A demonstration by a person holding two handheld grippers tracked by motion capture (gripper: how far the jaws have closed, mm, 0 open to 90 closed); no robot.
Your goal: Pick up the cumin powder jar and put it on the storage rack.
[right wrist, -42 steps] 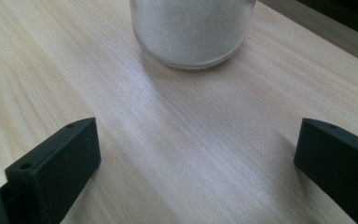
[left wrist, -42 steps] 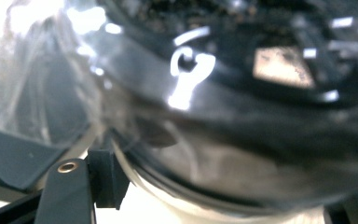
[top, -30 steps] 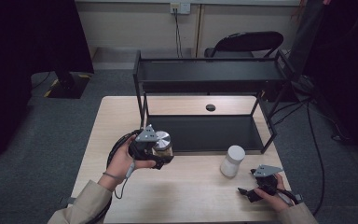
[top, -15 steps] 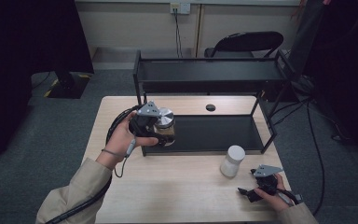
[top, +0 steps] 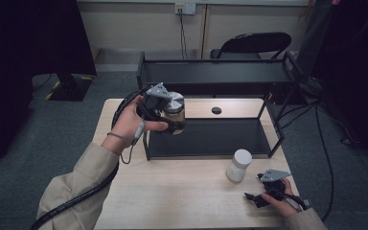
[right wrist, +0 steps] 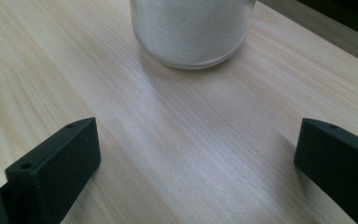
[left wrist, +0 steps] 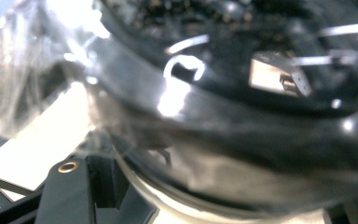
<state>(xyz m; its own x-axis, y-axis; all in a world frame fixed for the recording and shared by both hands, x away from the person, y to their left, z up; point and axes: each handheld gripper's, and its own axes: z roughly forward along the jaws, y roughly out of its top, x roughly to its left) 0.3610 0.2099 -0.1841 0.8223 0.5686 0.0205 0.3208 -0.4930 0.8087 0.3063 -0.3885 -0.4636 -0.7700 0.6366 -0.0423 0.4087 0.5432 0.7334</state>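
Lifted since a second ago: left gripper, clamped on a glass jar, now up off the table and level with the left end of the black rack, over its lower shelf. Likely a placing move onto that rack, shelf not yet reached. Jar clear-walled, silver-lidded, dark at the top and pale amber lower down; in the left gripper view, blurred glass pressed close. Further right, white jar unmoved, standing on the table before the rack. Right gripper resting low as before, jaws spread wide, nothing between them, white jar just ahead.
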